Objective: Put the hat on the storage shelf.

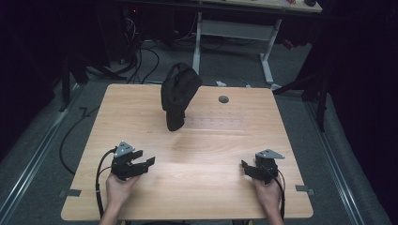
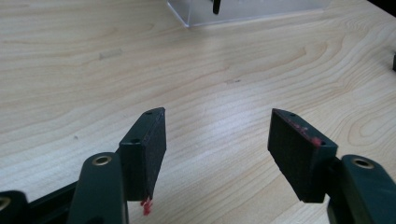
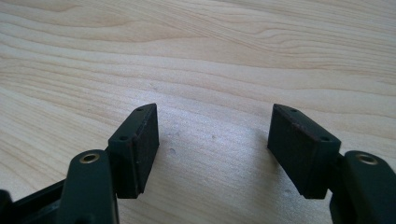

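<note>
Toward the far middle of the wooden tabletop (image 1: 206, 154) stands one dark bag (image 1: 178, 96), upright and leaning a little, with a single looped handle at its top. Its foot seems to rest in or on one clear plastic stand (image 2: 243, 11), whose see-through edge shows at the top of the left gripper view; how the two join I cannot tell. One small round grey cap (image 1: 223, 99) sits in the wood to the right of the bag, near the far edge.

Two grippers lie at the near side, one in each of the person's two hands. The left gripper (image 1: 146, 161) rests low at the near left, its two jaws spread wide apart with nothing between them, bare wood showing in the gap. A fleck of red clings to the lower edge of its left pad. The right gripper (image 1: 245, 166) sits at the near right, its two jaws likewise parted and empty. Both are well apart from the bag and from each other.

One cable (image 1: 98, 187) trails from the left gripper down off the near edge
</note>
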`<state>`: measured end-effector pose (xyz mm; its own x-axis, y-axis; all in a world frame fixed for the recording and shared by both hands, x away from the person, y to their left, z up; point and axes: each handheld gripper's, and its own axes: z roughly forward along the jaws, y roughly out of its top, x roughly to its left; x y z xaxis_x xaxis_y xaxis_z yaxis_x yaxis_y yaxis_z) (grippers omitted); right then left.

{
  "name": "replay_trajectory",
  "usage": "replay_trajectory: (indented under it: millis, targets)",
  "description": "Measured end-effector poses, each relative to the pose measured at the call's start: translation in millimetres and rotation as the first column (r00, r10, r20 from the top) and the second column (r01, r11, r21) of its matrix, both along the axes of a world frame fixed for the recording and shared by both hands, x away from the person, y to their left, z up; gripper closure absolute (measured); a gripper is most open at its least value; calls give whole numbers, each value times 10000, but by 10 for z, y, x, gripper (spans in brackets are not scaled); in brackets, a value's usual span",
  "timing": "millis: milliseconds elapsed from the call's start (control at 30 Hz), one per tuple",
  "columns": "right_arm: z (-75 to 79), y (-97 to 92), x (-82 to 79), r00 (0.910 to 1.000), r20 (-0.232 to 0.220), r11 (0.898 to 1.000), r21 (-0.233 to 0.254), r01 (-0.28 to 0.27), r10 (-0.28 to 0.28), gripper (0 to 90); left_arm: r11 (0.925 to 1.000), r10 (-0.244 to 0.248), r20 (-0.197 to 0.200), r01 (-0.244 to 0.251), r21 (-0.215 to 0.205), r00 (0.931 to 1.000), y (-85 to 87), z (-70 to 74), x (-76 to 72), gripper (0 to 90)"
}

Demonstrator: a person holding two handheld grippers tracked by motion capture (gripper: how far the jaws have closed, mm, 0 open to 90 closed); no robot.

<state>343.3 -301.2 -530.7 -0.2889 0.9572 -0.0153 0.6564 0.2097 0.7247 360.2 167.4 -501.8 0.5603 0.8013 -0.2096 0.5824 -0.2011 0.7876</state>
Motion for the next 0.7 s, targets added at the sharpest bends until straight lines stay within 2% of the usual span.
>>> replay_trajectory:
  millis: [167,333,467,567,700]
  targets:
    - [0,0,0,10000,3,10000,-5,-9,9,338,9995,20,-86,-17,304,10000,-51,-91,-9,365]
    - [-1,2,0,10000,19,10000,-14,-50,50,339,9962,-278,-81,284,819,9996,-146,-173,-20,362]
    - [0,3,-1,10000,10,10000,-25,-41,41,339,9935,-407,12,404,1062,9992,-223,-230,-23,358]
    - [-1,3,0,10000,21,10000,-16,-42,42,339,9911,-329,170,304,1294,9993,-267,-266,-18,344]
    - [-1,3,-1,10000,18,10000,-11,-35,35,339,9899,-211,235,176,1405,9995,-305,-311,-6,333]
